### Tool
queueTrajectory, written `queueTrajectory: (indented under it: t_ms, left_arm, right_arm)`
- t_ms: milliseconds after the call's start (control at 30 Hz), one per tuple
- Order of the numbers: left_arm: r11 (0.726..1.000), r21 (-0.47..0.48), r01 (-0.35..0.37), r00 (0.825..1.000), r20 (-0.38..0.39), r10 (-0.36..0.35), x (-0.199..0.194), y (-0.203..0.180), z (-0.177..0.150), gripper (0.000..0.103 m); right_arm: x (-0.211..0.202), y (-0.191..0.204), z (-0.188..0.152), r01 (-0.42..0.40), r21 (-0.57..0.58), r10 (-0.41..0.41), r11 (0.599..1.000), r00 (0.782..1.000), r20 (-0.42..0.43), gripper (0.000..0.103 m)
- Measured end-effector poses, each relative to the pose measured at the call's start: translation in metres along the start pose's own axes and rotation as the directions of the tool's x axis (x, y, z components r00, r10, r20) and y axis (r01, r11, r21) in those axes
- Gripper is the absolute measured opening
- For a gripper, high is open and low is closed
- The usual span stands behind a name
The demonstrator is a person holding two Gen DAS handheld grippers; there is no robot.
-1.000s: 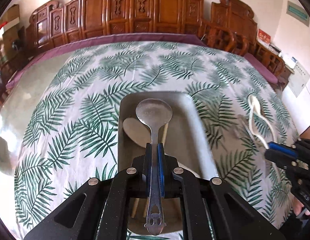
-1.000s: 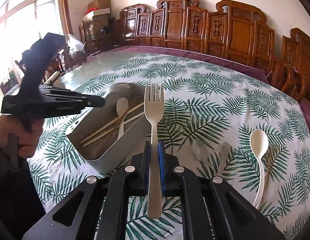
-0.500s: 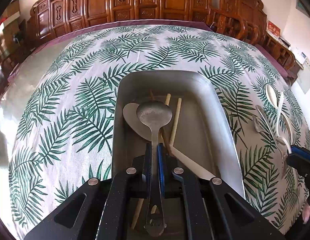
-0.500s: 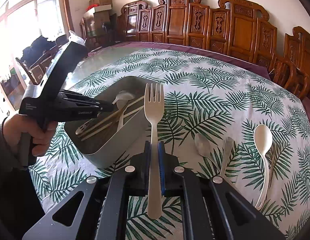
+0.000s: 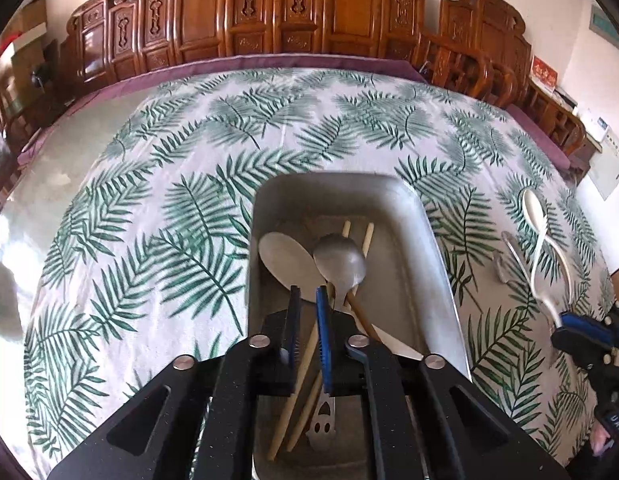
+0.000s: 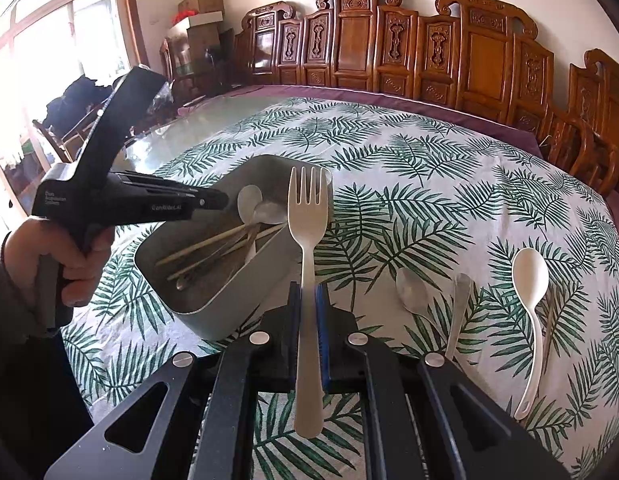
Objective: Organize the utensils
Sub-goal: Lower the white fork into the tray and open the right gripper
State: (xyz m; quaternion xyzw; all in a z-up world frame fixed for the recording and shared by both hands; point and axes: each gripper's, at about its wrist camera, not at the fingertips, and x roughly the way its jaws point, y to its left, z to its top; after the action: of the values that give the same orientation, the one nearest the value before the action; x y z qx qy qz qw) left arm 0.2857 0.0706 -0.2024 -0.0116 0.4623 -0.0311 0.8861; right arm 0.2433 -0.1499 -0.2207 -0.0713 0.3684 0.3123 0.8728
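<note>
1. A table under a leaf-print cloth (image 5: 181, 216) fills both views; carved wooden chairs (image 6: 349, 40) line the far wall, with a bright window (image 6: 49, 52) at the left of the right wrist view.
2. The metal tray (image 5: 441, 264) lies on the cloth; in it are a pale spoon (image 5: 285, 260), wooden chopsticks (image 5: 367, 236) and a metal spoon (image 5: 339, 264).
3. The metal spoon lies lengthwise in the tray, bowl toward the far end, handle toward the camera.
4. The left gripper (image 5: 307, 300) hangs over the tray, its jaws just parted, nothing pinched between them.
5. The right gripper (image 6: 308, 296) pinches a cream fork (image 6: 308, 216), tines pointing away, near the tray.
6. On the cloth at the right lie a white spoon (image 6: 529, 276) and other cutlery.
</note>
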Motion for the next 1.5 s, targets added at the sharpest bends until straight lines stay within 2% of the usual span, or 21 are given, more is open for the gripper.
queueTrajectory:
  t_ms: [33,100,200,267,400,433,567,1067,1233,1500]
  left_arm:
    - [1.000,-0.004,0.000,1.000,0.013,0.000,-0.004,0.002,0.002,0.018]
    - [1.000,-0.011,0.002,0.999,0.032,-0.002,-0.010,0.006,0.005,0.021]
    - [1.000,-0.028,0.002,0.998,0.058,-0.001,-0.017,0.014,0.008,0.033]
    - [0.999,-0.030,-0.015,0.997,0.079,0.017,-0.022,0.019,0.010,0.050]
    - [0.999,-0.036,-0.028,0.994,0.107,0.032,-0.029,0.028,0.015,0.069]
    - [0.999,-0.039,-0.036,0.992,0.120,0.040,-0.031,0.031,0.016,0.077]
    - [0.998,-0.053,-0.040,0.989,0.141,0.047,-0.037,0.042,0.019,0.089]
    - [0.993,-0.111,-0.028,0.985,0.165,0.046,-0.051,0.074,0.023,0.090]
    - [0.993,-0.110,-0.029,0.985,0.164,0.047,-0.051,0.075,0.023,0.090]
    - [0.994,-0.106,-0.035,0.986,0.160,0.052,-0.049,0.073,0.023,0.090]
  right_arm:
    - [0.000,0.002,0.002,0.001,0.000,-0.001,1.000,1.000,0.002,0.009]
    - [0.000,0.004,0.005,-0.003,0.005,0.003,1.000,1.000,0.006,0.009]
    - [0.003,0.011,0.014,-0.006,0.001,0.006,1.000,1.000,0.010,0.009]
    - [0.005,0.017,0.021,-0.008,-0.005,0.008,1.000,1.000,0.015,0.009]
    - [0.012,0.025,0.035,-0.024,0.007,0.024,1.000,0.999,0.026,0.009]
    - [0.015,0.027,0.038,-0.032,0.016,0.032,0.999,0.999,0.027,0.009]
    - [0.031,0.037,0.050,-0.038,0.034,0.037,0.999,0.999,0.026,0.009]
    - [0.108,0.058,0.055,-0.057,0.126,0.067,0.990,0.995,-0.079,0.010]
    - [0.115,0.057,0.052,-0.099,0.169,0.114,0.981,0.990,-0.078,0.010]
    - [0.105,0.050,0.051,-0.138,0.165,0.148,0.977,0.988,-0.053,0.011]
